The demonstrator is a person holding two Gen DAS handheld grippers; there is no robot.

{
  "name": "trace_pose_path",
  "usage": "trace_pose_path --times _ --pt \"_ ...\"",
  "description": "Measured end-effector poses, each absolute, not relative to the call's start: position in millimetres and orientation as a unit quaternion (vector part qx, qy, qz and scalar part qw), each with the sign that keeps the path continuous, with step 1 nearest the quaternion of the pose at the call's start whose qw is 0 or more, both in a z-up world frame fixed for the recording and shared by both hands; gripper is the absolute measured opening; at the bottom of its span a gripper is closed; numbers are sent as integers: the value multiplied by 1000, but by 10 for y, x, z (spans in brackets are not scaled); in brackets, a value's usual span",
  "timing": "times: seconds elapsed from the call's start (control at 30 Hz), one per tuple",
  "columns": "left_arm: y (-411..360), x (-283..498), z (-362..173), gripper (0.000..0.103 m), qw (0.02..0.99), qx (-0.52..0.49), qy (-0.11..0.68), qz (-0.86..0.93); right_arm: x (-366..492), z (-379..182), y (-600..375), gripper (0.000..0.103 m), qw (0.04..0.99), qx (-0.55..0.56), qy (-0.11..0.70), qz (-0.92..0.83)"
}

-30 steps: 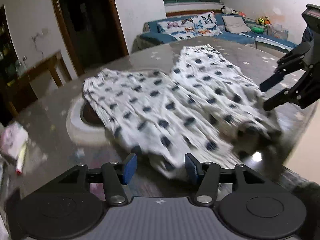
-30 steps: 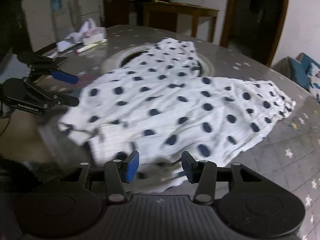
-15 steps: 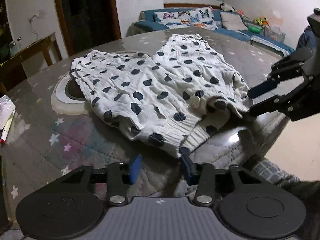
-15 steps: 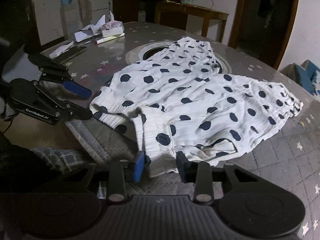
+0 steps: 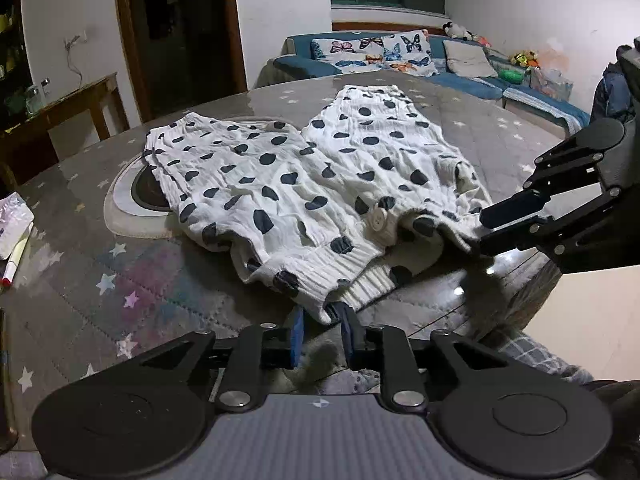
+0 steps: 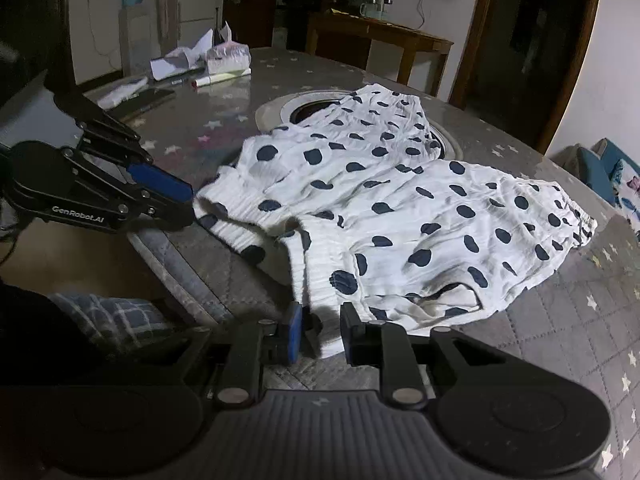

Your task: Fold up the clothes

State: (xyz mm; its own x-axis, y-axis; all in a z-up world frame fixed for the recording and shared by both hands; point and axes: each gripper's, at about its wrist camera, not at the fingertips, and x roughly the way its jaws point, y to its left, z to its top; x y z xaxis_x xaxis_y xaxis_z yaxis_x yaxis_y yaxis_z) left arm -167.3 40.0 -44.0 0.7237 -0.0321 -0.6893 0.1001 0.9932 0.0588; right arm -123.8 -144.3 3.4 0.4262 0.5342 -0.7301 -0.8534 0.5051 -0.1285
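Observation:
White pants with dark polka dots (image 5: 304, 184) lie spread on the round table, legs pointing away and ribbed waistband toward me; they also show in the right wrist view (image 6: 400, 216). My left gripper (image 5: 322, 330) is closed on the left end of the waistband at the table's near edge. My right gripper (image 6: 318, 330) is closed on the waistband's other end. Each gripper shows in the other's view: the right one (image 5: 486, 230) and the left one (image 6: 188, 206), both pinching the cloth edge.
The table (image 5: 120, 280) has a star-patterned cover and a round inset (image 5: 136, 200) partly under the pants. Tissues and a marker (image 6: 220, 76) lie at the table's far side. A blue sofa (image 5: 400, 60) and a wooden side table (image 6: 380, 40) stand beyond.
The pants have been dragged toward the near table edge and now lie flatter. Both grippers have narrowed onto the waistband ends.

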Motion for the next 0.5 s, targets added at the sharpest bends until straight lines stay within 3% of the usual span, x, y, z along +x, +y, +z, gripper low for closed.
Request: trace_pose_path --times 0.5 --pt "405 -1554 -512 23 934 30 357 -11 -1322 -92 -1360 20 814 -303 284 406"
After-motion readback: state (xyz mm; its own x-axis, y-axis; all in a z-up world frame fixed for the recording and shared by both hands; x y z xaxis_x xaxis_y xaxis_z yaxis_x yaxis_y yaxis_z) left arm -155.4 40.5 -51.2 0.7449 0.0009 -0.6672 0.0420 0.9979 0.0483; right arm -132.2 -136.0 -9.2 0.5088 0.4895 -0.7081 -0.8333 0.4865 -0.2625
